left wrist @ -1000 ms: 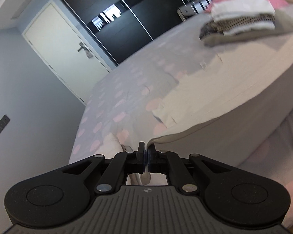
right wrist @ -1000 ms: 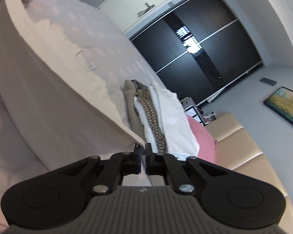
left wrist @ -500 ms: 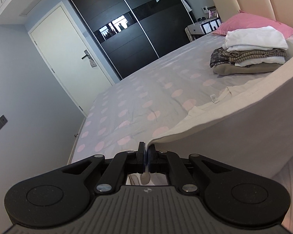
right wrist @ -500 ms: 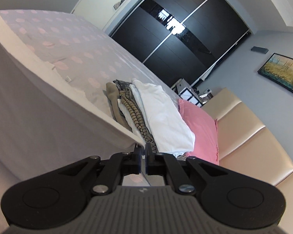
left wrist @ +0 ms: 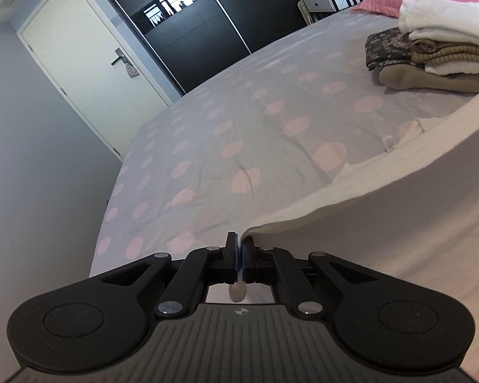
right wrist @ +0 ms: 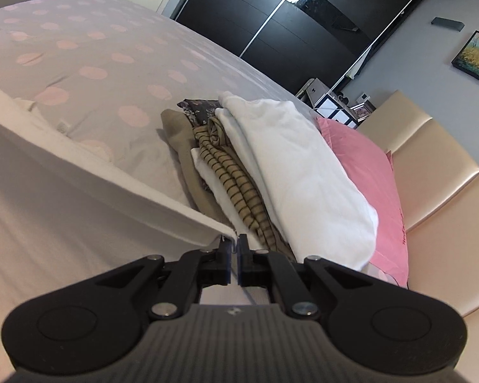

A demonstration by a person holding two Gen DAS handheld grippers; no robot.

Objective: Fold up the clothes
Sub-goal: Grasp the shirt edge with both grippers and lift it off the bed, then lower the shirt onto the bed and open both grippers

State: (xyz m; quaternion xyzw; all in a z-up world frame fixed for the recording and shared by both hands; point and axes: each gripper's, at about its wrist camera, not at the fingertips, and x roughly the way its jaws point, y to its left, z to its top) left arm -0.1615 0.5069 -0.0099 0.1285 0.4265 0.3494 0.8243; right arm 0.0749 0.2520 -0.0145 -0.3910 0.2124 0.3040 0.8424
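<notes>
A cream garment [left wrist: 383, 223] hangs stretched between my two grippers above the bed. My left gripper [left wrist: 239, 250] is shut on one corner of its edge. My right gripper [right wrist: 234, 249] is shut on the other corner, where the cream garment [right wrist: 64, 198] spreads to the left. A small label [left wrist: 389, 143] shows on the cloth's inner side. A stack of folded clothes [right wrist: 258, 166] lies on the bed close beyond the right gripper: a white piece on top, striped and tan pieces below. The same stack of folded clothes [left wrist: 431, 57] sits at the far right in the left wrist view.
The bed [left wrist: 239, 127] has a grey cover with pink dots. A pink pillow [right wrist: 367, 172] leans by the beige padded headboard [right wrist: 437, 172]. A dark sliding wardrobe [left wrist: 201, 25], a white door [left wrist: 89, 73] and a bedside unit [right wrist: 332, 102] stand past the bed.
Both grippers came down lower and nearer the bed with the garment still held taut. The stack of folded clothes now looms closer in both views.
</notes>
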